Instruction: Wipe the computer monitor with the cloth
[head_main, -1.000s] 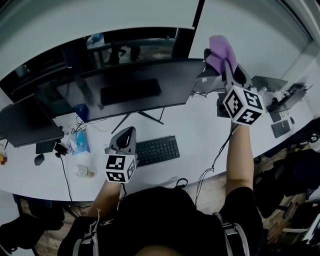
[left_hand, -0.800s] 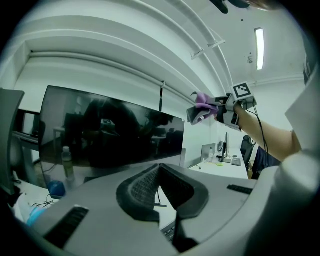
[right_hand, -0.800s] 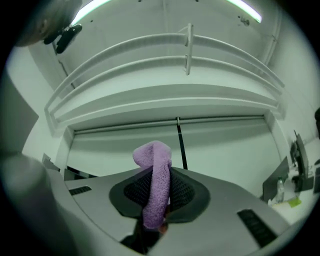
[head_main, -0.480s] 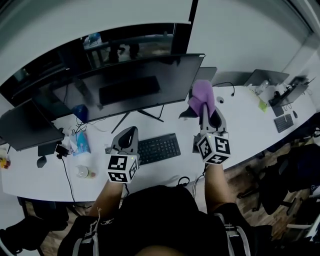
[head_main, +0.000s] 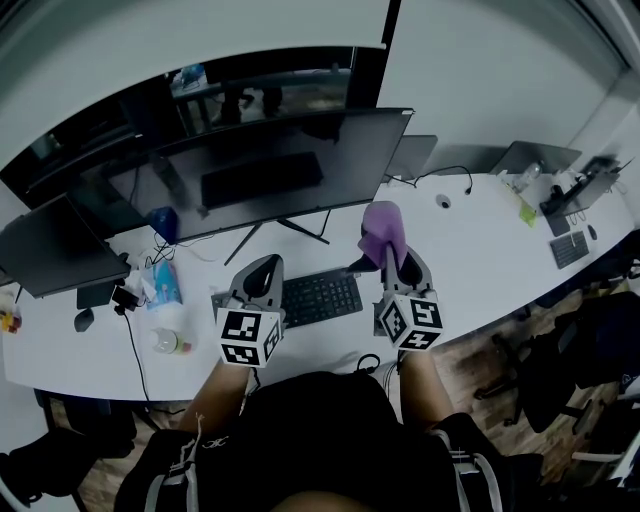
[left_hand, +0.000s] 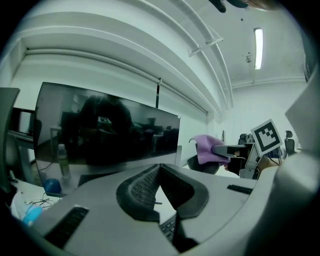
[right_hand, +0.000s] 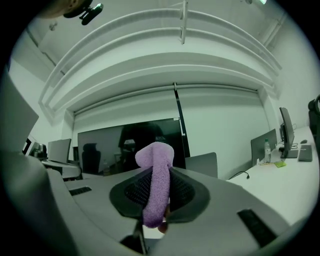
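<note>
A wide dark monitor (head_main: 250, 175) stands on the white desk (head_main: 470, 230), its screen off and reflecting the room. My right gripper (head_main: 385, 250) is shut on a purple cloth (head_main: 381, 228), held over the desk near the keyboard's right end, short of the monitor's lower right corner. From the right gripper view the cloth (right_hand: 156, 180) sticks up between the jaws with the monitor (right_hand: 130, 145) behind it. My left gripper (head_main: 255, 275) hovers left of the keyboard; its jaws meet with nothing between them. The left gripper view shows the monitor (left_hand: 105, 135) and the cloth (left_hand: 207, 149).
A black keyboard (head_main: 318, 297) lies in front of the monitor stand. A second dark screen (head_main: 50, 250) sits at the far left, with a bottle (head_main: 168, 343), a blue packet (head_main: 163, 284) and cables near it. Laptops (head_main: 535, 158) and small items stand at the desk's right end.
My right gripper has come down and to the left with the cloth, from beside the monitor's upper right corner to above the desk by the keyboard. The left gripper has stayed put.
</note>
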